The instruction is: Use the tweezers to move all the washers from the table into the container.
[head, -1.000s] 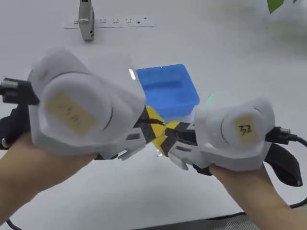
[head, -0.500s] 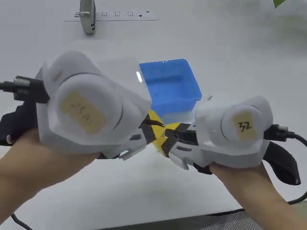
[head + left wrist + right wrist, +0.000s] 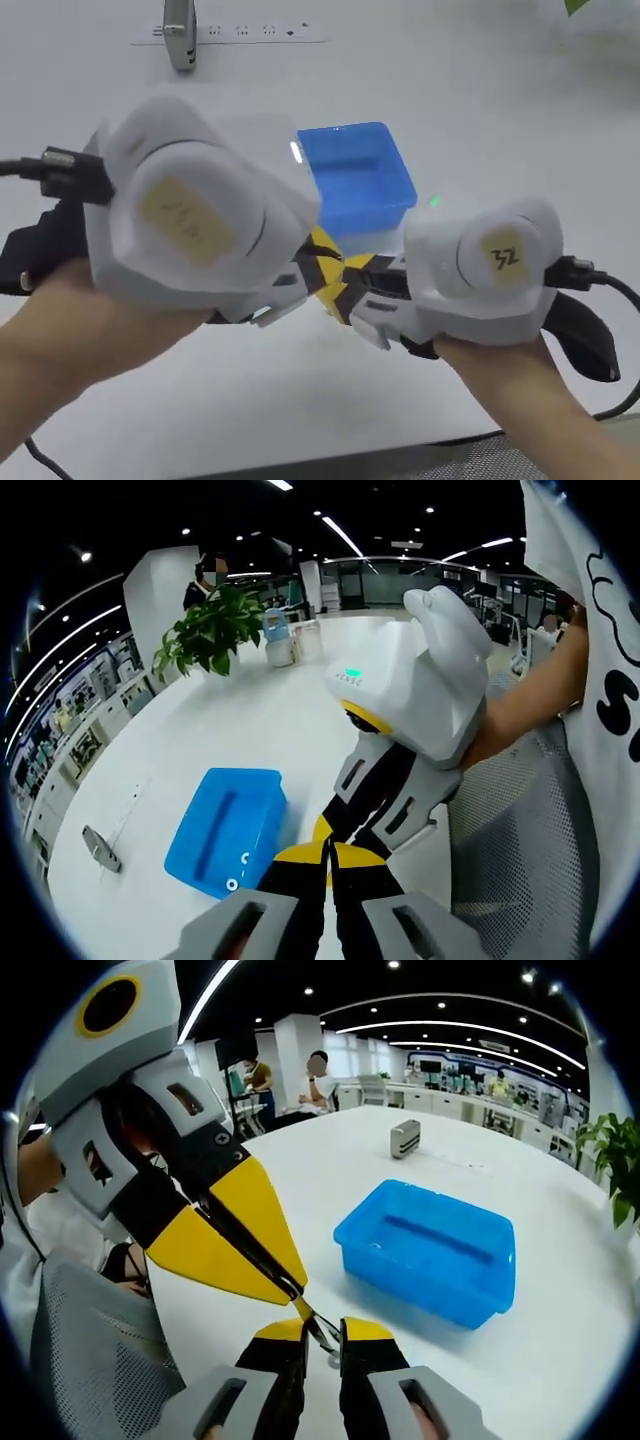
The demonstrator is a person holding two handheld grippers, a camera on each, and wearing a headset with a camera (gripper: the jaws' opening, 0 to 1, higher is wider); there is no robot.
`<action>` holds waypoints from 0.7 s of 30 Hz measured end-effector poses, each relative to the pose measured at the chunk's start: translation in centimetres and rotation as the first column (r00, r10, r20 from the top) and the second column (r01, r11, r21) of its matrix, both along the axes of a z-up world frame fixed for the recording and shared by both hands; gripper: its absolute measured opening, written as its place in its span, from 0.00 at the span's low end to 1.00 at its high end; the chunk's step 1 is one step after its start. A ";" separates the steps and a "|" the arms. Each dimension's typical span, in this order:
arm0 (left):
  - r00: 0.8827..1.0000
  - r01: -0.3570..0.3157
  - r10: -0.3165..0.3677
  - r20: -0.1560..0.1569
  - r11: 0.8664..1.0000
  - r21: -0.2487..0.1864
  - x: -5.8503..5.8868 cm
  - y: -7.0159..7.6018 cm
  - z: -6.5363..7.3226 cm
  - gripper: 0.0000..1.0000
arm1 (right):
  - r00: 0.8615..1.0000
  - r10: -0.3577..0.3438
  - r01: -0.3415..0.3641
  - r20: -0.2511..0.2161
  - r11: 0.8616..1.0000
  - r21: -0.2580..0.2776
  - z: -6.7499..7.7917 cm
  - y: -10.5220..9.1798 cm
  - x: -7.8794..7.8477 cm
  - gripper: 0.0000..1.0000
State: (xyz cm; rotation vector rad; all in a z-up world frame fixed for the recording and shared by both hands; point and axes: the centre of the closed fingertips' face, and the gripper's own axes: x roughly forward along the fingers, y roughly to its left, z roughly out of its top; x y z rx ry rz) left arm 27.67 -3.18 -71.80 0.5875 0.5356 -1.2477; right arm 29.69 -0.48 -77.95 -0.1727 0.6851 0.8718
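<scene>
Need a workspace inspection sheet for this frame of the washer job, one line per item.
Surface: white table, smooth and evenly lit.
Job's things: blue container upright beyond the grippers; two small pale rings at its near end, possibly washers; tweezers project from the left gripper's jaws.
Clutter: power strip and small metal box at the far edge.
Grippers: left gripper shut on the tweezers; right gripper jaws slightly apart around the tweezers' tip, grip unclear.
Cables: black cable from the left gripper's rear, another from the right's.
Surroundings: open office, potted plant, people at far desks, mesh chair.
</scene>
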 end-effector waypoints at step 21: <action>1.000 0.009 -0.009 -0.001 1.000 0.009 0.1 0.1 -0.3 0.00 | 1.000 -0.003 0.003 -0.017 1.000 0.009 -0.2 0.0 -0.2 0.08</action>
